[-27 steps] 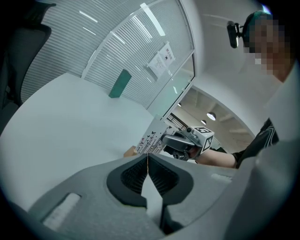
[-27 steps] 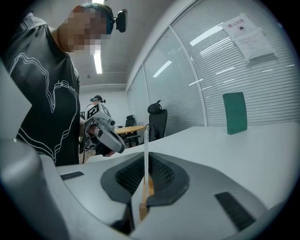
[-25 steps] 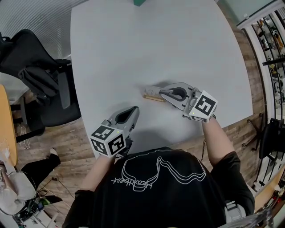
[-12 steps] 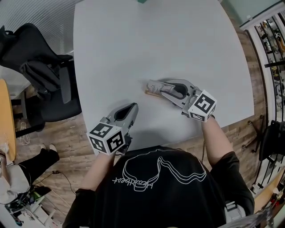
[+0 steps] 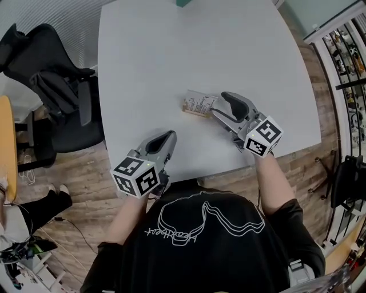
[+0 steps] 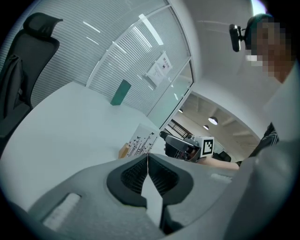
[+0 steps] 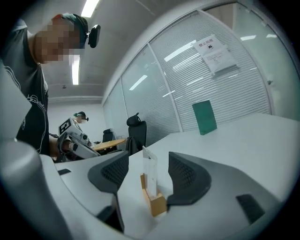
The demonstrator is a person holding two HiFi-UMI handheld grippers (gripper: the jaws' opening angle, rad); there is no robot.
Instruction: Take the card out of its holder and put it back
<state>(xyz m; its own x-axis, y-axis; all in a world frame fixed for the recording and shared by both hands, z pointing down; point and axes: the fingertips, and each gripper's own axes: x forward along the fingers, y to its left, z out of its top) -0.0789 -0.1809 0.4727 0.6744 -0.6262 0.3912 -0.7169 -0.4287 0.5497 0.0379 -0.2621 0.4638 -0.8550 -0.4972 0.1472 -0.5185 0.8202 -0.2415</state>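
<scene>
A white printed card stands upright in a small wooden holder on the grey table. My right gripper sits just right of it, and its jaws have just been opening. In the right gripper view the card and holder stand between the wide-apart pads, touching neither. My left gripper is shut and empty near the table's front edge, apart from the card. Its view has the pads pressed together, with the card and the right gripper beyond.
A green block stands at the table's far edge. A black office chair is off the table's left side, and shelving lines the right. The person's torso is close to the front edge.
The right gripper has opened, let go of the card and drawn back to the right. The card now shows uncovered in its holder. The left gripper has barely shifted.
</scene>
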